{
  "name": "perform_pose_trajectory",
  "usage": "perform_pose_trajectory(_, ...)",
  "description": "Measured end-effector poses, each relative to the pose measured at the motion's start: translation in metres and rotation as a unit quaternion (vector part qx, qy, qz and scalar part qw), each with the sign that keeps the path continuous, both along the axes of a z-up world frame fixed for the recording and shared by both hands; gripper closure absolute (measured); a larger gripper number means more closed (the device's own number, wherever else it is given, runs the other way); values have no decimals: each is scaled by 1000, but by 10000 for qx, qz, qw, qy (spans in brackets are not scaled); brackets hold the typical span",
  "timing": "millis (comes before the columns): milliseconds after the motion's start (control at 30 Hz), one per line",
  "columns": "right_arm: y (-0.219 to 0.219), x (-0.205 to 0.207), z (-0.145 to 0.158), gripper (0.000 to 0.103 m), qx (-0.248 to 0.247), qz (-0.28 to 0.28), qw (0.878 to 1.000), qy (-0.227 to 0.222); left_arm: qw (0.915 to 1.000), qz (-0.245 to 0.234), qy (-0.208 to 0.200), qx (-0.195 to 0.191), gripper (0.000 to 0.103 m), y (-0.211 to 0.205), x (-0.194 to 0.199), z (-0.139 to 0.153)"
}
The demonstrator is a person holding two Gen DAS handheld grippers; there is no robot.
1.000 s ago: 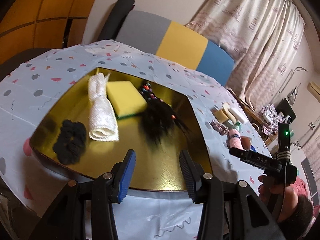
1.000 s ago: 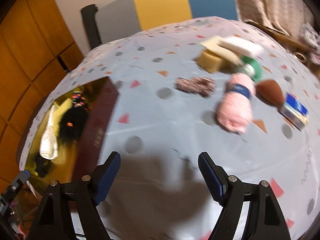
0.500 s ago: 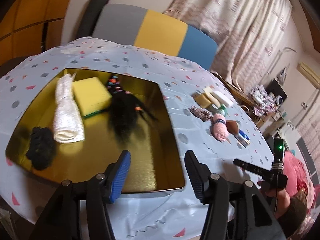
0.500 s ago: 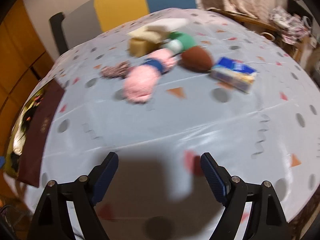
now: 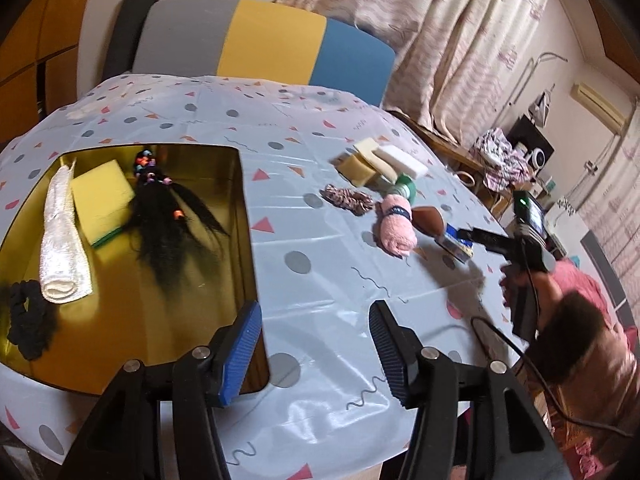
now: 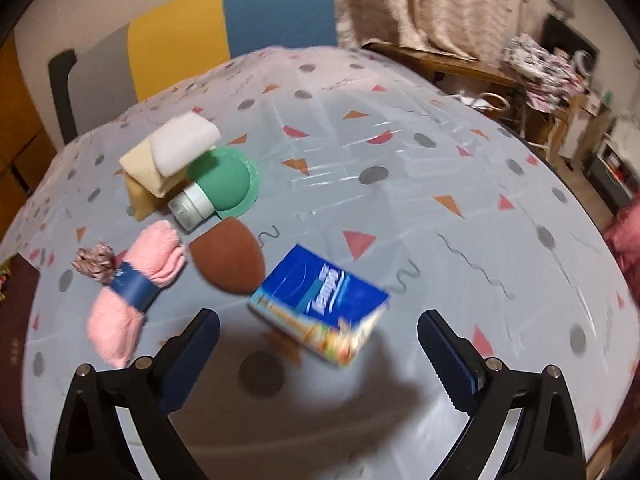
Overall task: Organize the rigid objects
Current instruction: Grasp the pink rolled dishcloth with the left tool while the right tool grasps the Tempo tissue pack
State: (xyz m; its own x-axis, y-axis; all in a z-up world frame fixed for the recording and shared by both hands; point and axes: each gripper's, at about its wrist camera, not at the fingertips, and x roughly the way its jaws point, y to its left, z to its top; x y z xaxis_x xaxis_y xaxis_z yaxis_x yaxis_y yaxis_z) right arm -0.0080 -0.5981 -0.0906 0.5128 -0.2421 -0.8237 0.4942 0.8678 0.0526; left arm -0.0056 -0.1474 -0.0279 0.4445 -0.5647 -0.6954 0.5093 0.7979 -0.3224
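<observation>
A blue box (image 6: 320, 304) lies on the tablecloth just ahead of my open right gripper (image 6: 318, 356), between its fingers' line. Beside it are a brown egg-shaped sponge (image 6: 228, 260), a pink towel roll (image 6: 132, 292), a green-lidded jar (image 6: 216, 188), a white block (image 6: 184, 144) and a tan sponge (image 6: 140, 176). My left gripper (image 5: 314, 350) is open and empty above the table by the gold tray (image 5: 120, 320). The tray holds a white rolled cloth (image 5: 60, 232), a yellow sponge (image 5: 102, 200), a black hairpiece (image 5: 168, 220) and a black scrunchie (image 5: 28, 320).
A patterned scrunchie (image 5: 346, 198) lies between tray and pile. A chair (image 5: 256, 48) with grey, yellow and blue panels stands behind the table. Curtains (image 5: 460, 40) and cluttered shelves are at the right. The person's right hand with its gripper (image 5: 516, 248) shows in the left wrist view.
My right gripper swung right from the tray side and closed in on the blue box. My left gripper shifted right, off the tray's middle to its right edge.
</observation>
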Motion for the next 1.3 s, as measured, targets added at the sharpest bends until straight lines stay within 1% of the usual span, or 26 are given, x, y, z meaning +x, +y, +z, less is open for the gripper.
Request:
perform_pose_trajectory(33, -2, 2, -3, 3, -8, 86, 10000, 25, 10000, -34, 3, 31, 46, -3, -1, 0)
perform_pose_trajectory(167, -3, 16, -24, 3, -288, 556, 9976, 283, 9998, -134, 5, 138, 46, -14, -5, -1)
perform_pose_trajectory(200, -3, 17, -29, 3, -309, 578, 9974, 294, 9997, -165, 13, 163, 46, -17, -6, -1)
perform_pose_trajectory(233, -3, 18, -32, 4, -292, 561, 9976, 294, 9996, -192, 12, 202, 46, -21, -6, -2)
perform_pose_trajectory(267, -4, 17, -36, 9, -190, 516, 9982, 248, 9995, -207, 14, 234, 46, -24, -6, -3)
perform_pose_trajectory(300, -5, 14, -38, 10, -72, 479, 9987, 156, 9993, -237, 36, 271, 46, -27, -6, -4)
perform_pose_trajectory(333, -4, 10, -38, 12, -71, 386, 9992, -31, 9992, -267, 66, 286, 46, -31, -5, -6)
perform_pose_trajectory(367, -3, 10, -38, 16, -61, 368, 9993, -91, 9991, -290, 92, 295, 46, -34, -5, -7)
perform_pose_trajectory(500, 0, 3, -37, 19, 19, 315, 9991, -281, 9980, -475, 141, 396, 46, -54, -5, -12)
perform_pose_trajectory(733, 7, -2, -39, 24, -122, 144, 9992, -355, 9962, -738, 283, 368, 46, -93, 2, -14)
perform_pose_trajectory(867, 1, -12, -37, 30, -124, -188, 9983, -536, 9943, -908, 308, 462, 46, -120, 11, -16)
perform_pose_trajectory(1033, -16, -30, -35, 32, 38, -780, 9930, -885, 9920, -1081, 402, 517, 46, -161, 30, -24)
perform_pose_trajectory(1167, -27, -44, -35, 32, 231, -1160, 9868, -1104, 9878, -1264, 389, 822, 46, -203, 46, -36)
perform_pose_trajectory(1200, -30, -46, -36, 32, 286, -1207, 9857, -1143, 9859, -1310, 341, 979, 46, -218, 51, -39)
perform_pose_trajectory(1300, -31, -47, -35, 32, 298, -1245, 9846, -1190, 9806, -1483, 261, 1257, 45, -247, 63, -47)
